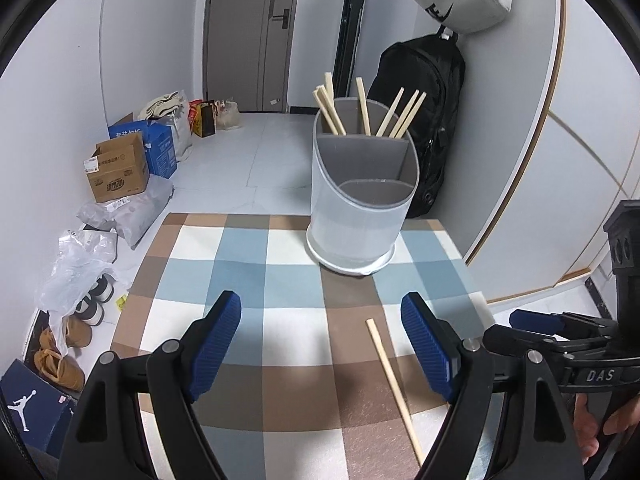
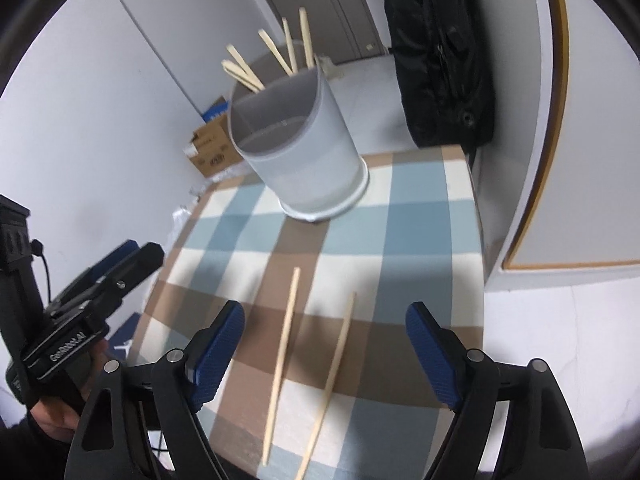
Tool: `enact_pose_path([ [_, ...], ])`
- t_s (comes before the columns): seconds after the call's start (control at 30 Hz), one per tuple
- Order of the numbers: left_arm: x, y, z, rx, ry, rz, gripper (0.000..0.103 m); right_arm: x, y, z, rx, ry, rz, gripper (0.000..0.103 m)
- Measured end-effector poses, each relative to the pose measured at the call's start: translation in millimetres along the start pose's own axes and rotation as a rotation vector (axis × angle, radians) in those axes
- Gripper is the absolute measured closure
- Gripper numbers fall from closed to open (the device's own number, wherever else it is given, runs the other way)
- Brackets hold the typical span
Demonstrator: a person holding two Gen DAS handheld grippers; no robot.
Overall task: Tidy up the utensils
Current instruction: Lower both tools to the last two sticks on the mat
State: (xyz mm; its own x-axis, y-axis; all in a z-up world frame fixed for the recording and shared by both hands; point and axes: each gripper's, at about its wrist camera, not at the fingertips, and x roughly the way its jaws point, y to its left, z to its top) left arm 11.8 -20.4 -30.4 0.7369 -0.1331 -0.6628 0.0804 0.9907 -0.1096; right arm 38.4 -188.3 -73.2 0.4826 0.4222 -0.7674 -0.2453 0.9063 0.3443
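A grey utensil holder (image 1: pixel 360 200) with divided compartments stands at the far side of the checked tablecloth (image 1: pixel 248 280). Several wooden chopsticks (image 1: pixel 402 114) lean in its back compartment. My left gripper (image 1: pixel 322 344) is open above the cloth, and one loose chopstick (image 1: pixel 394 384) lies below it, close to the right finger. In the right wrist view, two chopsticks (image 2: pixel 282 360) (image 2: pixel 332 376) lie side by side on the cloth. My right gripper (image 2: pixel 326 356) is open over them without touching either. The holder (image 2: pixel 296 148) stands beyond.
A black backpack (image 1: pixel 420 120) hangs by the table's far right corner, near a white cabinet (image 1: pixel 560 160). Cardboard boxes (image 1: pixel 118 170), plastic bags and shoes (image 1: pixel 60 360) crowd the floor on the left. A grey door (image 1: pixel 248 32) is at the back.
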Motion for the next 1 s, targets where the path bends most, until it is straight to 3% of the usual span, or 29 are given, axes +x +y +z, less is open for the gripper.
enact_pose_path([
  [0.1, 4.1, 0.7, -3.1, 0.004, 0.024, 0.012, 0.024, 10.5, -4.1, -1.9, 0.005, 0.048, -0.027, 0.032],
  [0.4, 10.0, 14.3, -6.2, -0.03, 0.072, 0.017, 0.024, 38.1, -2.6, -0.3, -0.005, 0.131, -0.056, 0.039],
  [0.47, 9.2, 17.0, -6.4, -0.035, 0.071, 0.018, 0.024, 46.6, 0.4, 0.5, -0.02, 0.156, -0.076, 0.052],
  [0.9, 11.0, 31.9, -8.1, -0.048, 0.078, 0.024, 0.024, 80.1, 17.9, 10.0, -0.112, 0.208, -0.224, 0.072],
  [1.0, 11.3, 34.2, -8.1, -0.049, 0.078, 0.027, 0.024, 83.1, 18.9, 12.9, -0.114, 0.205, -0.259, 0.084],
])
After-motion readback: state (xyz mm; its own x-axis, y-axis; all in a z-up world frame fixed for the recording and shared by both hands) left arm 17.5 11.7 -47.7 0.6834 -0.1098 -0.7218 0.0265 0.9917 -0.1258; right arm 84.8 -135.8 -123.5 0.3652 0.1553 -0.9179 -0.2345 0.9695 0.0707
